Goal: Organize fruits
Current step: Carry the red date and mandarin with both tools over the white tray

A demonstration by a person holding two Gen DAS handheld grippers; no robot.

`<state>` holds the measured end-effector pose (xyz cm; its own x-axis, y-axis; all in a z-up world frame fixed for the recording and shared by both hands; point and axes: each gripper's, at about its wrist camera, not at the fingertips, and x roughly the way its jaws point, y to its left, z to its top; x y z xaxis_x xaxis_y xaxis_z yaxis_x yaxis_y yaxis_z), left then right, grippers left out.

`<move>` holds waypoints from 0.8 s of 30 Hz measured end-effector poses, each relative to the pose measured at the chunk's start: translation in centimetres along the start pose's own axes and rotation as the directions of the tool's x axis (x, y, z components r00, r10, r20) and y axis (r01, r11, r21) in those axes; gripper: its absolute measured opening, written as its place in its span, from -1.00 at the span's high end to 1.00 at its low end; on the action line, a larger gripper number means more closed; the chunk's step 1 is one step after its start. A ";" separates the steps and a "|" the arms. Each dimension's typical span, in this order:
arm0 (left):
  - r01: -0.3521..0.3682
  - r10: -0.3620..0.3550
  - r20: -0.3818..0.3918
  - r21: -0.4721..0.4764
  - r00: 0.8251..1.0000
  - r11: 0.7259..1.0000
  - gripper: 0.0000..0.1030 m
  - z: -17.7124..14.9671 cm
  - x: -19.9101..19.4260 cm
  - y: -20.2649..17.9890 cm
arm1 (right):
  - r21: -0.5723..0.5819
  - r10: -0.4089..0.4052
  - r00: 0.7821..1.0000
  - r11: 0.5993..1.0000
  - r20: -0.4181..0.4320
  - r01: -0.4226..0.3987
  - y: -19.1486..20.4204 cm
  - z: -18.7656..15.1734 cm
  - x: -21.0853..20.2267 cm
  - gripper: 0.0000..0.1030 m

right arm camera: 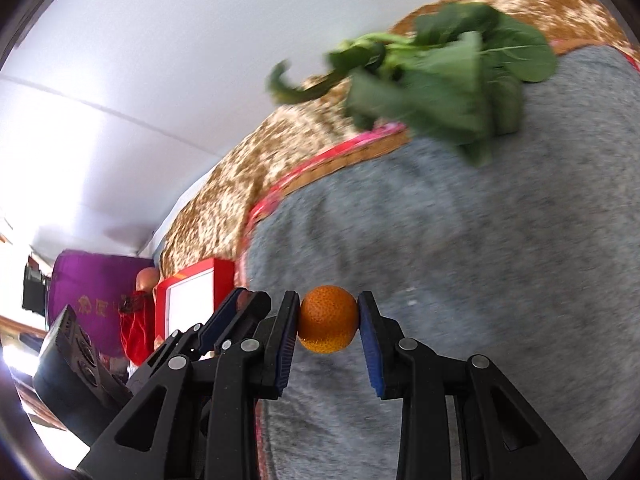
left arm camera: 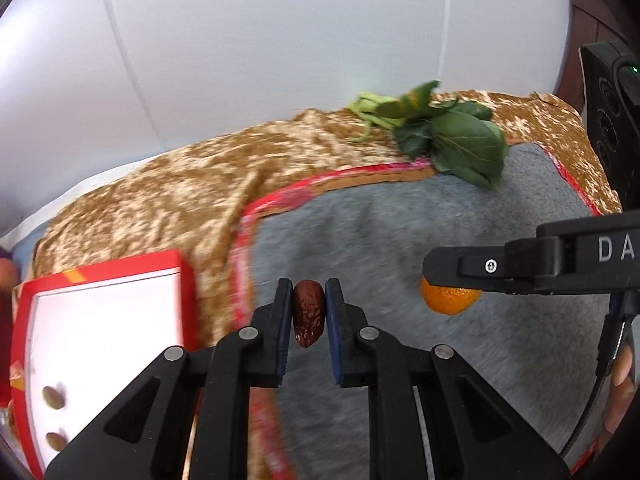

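Left gripper [left arm camera: 308, 312]: bottom centre of the left wrist view; jaws clamped on a wrinkled brown-red date [left arm camera: 309, 318], which stands upright between the blue pads and clear of the cloth.
Right gripper [right arm camera: 329, 320]: bottom centre of the right wrist view; jaws pressed on a small orange [right arm camera: 328, 319] from both sides, the fruit held at its widest part.
Same pair, cross view: in the left wrist view the right gripper enters from the right edge, the orange showing just under its finger.
Surface below: grey mat [left arm camera: 440, 280] with a red border, lying on a gold-patterned cloth [left arm camera: 160, 192]; both views are smeared, so the hands are likely in motion.
Red box [left arm camera: 108, 320]: lower left of the left wrist view, white inside with a red rim, a few small round brownish pieces at its near end; probably the drop place, though that is a guess.
Leafy greens [left arm camera: 452, 136]: upper right, on the far edge of the mat, well apart from both fruits.
Step in hand, judged: carrying both fruits toward the box.
To do it well: keep pressure steady, carry the date over the rim before letting go, lower before release, and keep the two grippers from crossing.
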<state>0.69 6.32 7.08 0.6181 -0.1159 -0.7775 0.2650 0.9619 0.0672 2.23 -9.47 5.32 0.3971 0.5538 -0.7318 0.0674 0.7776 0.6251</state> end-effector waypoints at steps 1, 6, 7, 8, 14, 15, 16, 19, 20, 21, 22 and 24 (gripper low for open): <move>-0.013 0.013 0.001 -0.009 1.000 1.000 0.73 -0.2 -0.3 0.8 | -0.008 0.005 1.000 1.000 -0.003 -0.005 0.4 -0.2 0.2 0.41; -0.055 0.056 0.016 -0.072 0.998 0.996 0.73 -1.5 -2.0 4.8 | -0.073 0.044 0.999 0.996 -0.005 -0.044 3.9 -1.5 1.9 0.41; -0.060 0.062 0.018 -0.096 0.998 0.994 0.73 -1.9 -2.4 5.9 | -0.090 0.054 0.999 0.994 -0.005 -0.054 4.6 -1.8 2.1 0.41; -0.066 0.069 0.019 -0.113 0.997 0.991 0.73 -2.1 -2.7 6.8 | -0.107 0.062 0.998 0.992 -0.006 -0.062 5.4 -2.1 2.6 0.41; -0.136 0.140 0.010 -0.189 0.990 0.973 0.73 -3.6 -4.4 12.1 | -0.214 0.101 0.995 0.971 -0.027 -0.104 9.1 -4.1 5.0 0.41; -0.143 0.147 0.006 -0.198 0.989 0.970 0.73 -4.0 -4.5 12.8 | -0.230 0.107 0.994 0.967 -0.030 -0.111 9.5 -4.4 5.2 0.41; -0.149 0.152 0.000 -0.208 0.988 0.967 0.73 -4.4 -4.6 13.5 | -0.245 0.111 0.993 0.962 -0.033 -0.116 10.0 -4.8 5.5 0.41; -0.179 0.179 -0.018 -0.223 0.984 0.958 0.73 -5.3 -4.7 15.1 | -0.290 0.135 0.990 0.946 -0.044 -0.142 11.8 -5.8 6.4 0.41; -0.186 0.186 -0.022 -0.230 0.982 0.955 0.73 -5.6 -4.9 15.6 | -0.303 0.138 0.989 0.942 -0.047 -0.146 12.1 -6.1 6.5 0.41; -0.190 0.190 -0.027 -0.238 0.982 0.952 0.73 -5.9 -5.0 16.0 | -0.315 0.139 0.989 0.937 -0.051 -0.148 12.9 -6.5 6.9 0.41; -0.195 0.193 -0.033 -0.247 0.981 0.949 0.73 -6.2 -5.1 16.4 | -0.325 0.140 0.989 0.934 -0.056 -0.151 13.3 -6.8 7.1 0.41; -0.207 0.203 -0.044 -0.259 0.978 0.943 0.73 -6.7 -5.2 17.0 | -0.341 0.143 0.987 0.927 -0.069 -0.158 14.3 -7.4 7.9 0.41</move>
<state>-3.01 24.92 8.05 0.6259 0.0925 -0.7744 -0.0700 0.9956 0.0624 -0.47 8.27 6.48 0.3389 0.6782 -0.6521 -0.3127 0.7349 0.6018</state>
